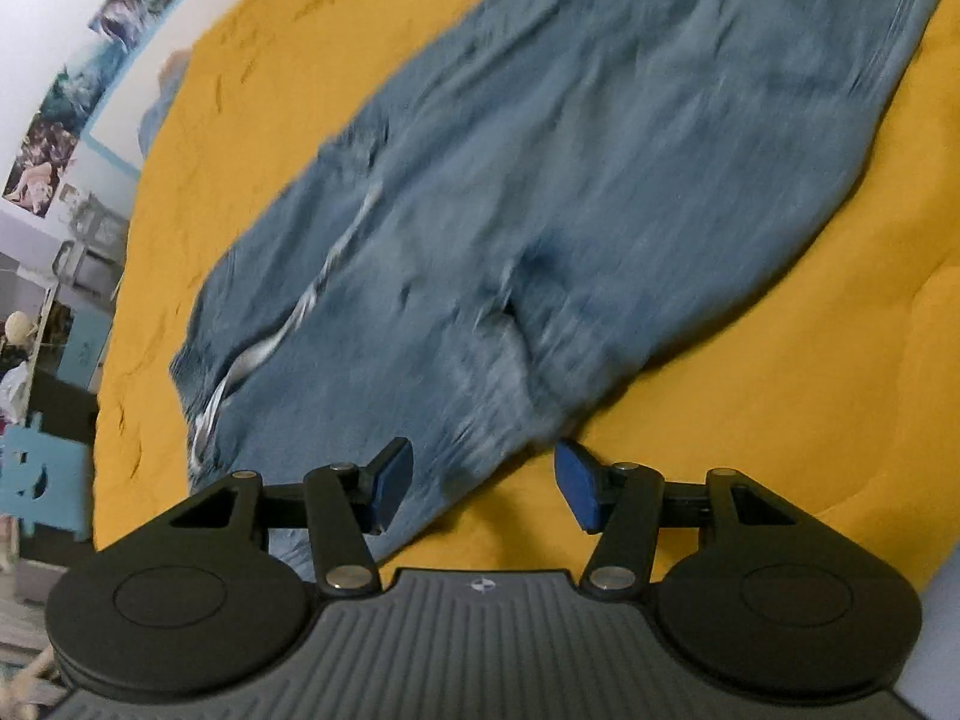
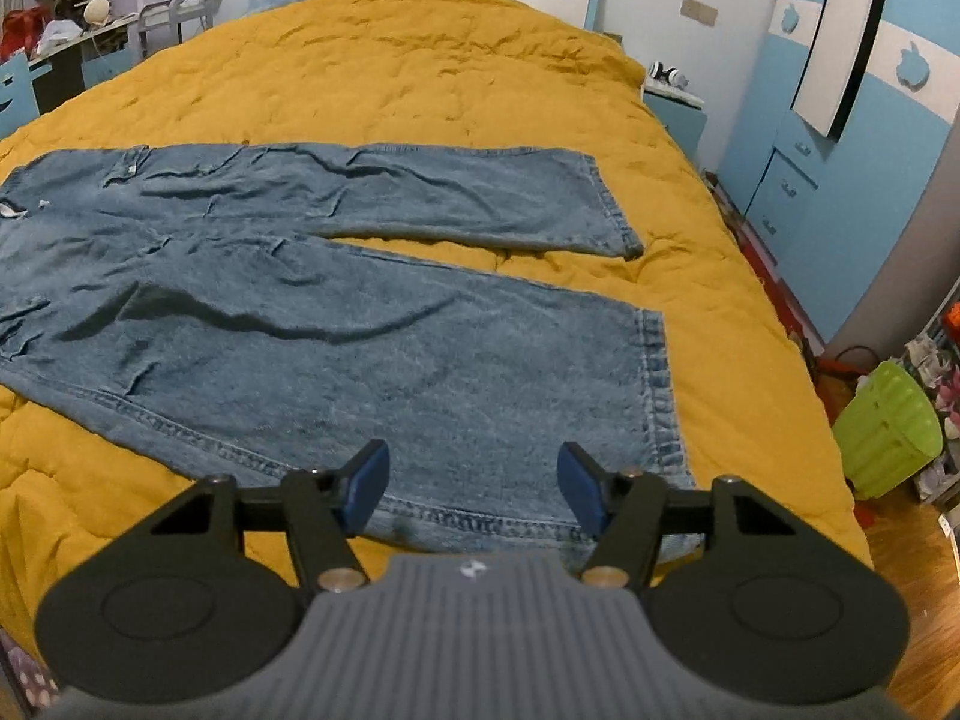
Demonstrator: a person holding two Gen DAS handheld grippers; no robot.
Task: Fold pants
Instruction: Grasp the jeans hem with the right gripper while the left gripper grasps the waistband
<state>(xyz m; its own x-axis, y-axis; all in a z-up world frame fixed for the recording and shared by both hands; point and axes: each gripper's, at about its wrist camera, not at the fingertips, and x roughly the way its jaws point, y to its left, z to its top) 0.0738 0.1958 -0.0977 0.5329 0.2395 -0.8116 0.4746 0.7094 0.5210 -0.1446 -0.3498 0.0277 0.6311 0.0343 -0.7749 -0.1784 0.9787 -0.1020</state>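
Pants [image 2: 336, 324] of blue denim lie spread flat on the yellow quilt [image 2: 420, 78] of the bed, both legs apart and unfolded. In the right wrist view the long axis of the garment runs from left to right: the waist is at the left edge of the view, the two hems at the right. The near leg [image 2: 480, 384] lies directly ahead of the right claw [image 2: 474, 483], its outer seam just in front of the blue pads [image 2: 366, 483] and its hem slightly to the right; the far leg [image 2: 420, 198] lies beyond it, with a wedge of quilt between. The right claw is released, its jaws wide and holding nothing. The left claw [image 1: 483, 483] is likewise released and empty; it hovers at the waist end [image 1: 384, 396], the fabric edge lying between and just ahead of its pads, though motion blur obscures contact. Judged from this layout, each claw is nearest its own end of the near leg, so the first fold probably carries that leg over the far one.
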